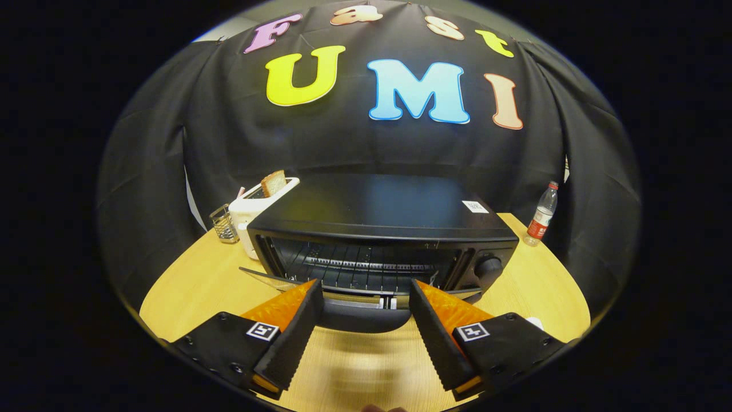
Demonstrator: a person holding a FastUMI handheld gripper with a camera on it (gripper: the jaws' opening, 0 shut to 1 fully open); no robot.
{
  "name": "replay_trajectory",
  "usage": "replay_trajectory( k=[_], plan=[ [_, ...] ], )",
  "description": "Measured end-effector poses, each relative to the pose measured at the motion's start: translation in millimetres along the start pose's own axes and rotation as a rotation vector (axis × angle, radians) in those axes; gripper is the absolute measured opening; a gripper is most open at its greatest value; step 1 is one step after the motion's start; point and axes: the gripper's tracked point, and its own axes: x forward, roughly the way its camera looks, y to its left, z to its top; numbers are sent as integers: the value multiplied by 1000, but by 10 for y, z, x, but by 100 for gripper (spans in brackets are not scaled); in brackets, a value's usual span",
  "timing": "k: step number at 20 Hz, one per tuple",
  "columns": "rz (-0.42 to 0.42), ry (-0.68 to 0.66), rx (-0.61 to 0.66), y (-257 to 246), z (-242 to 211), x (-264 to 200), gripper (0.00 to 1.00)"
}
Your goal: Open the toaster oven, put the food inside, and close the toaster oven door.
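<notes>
Wooden table (189, 286) bore the oven (383, 240), door (354, 294) down; gripper (366, 289) gaped wide, empty, fingertips over the door's handle.

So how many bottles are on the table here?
1. The bottle stands on the table beyond the toaster oven's knob side. Others could hide behind the oven. The gripper is open before the lowered door.

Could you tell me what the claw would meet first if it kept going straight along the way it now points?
Most likely the toaster oven's lowered door, whose front edge lies just ahead between the open claw's fingers, empty. Beyond it is the wire rack in the oven cavity. Depth is hard to judge here.
</notes>
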Motion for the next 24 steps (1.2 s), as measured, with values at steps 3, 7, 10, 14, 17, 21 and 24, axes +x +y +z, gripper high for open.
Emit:
replay_trajectory(
  k=[3, 7, 10, 14, 17, 21, 24],
  plan=[
    [-10, -9, -16, 9, -98, -59, 97],
    [-28, -9, -19, 27, -230, -105, 97],
    [-46, 29, -34, 41, -447, -158, 97],
    [-30, 182, -74, 74, -970, -229, 97],
    [-13, 282, -89, 60, -1362, -176, 97],
    [-25, 317, -88, -16, -1487, -285, 97],
    [-15, 292, -125, -44, -1383, -466, 97]
  ],
)
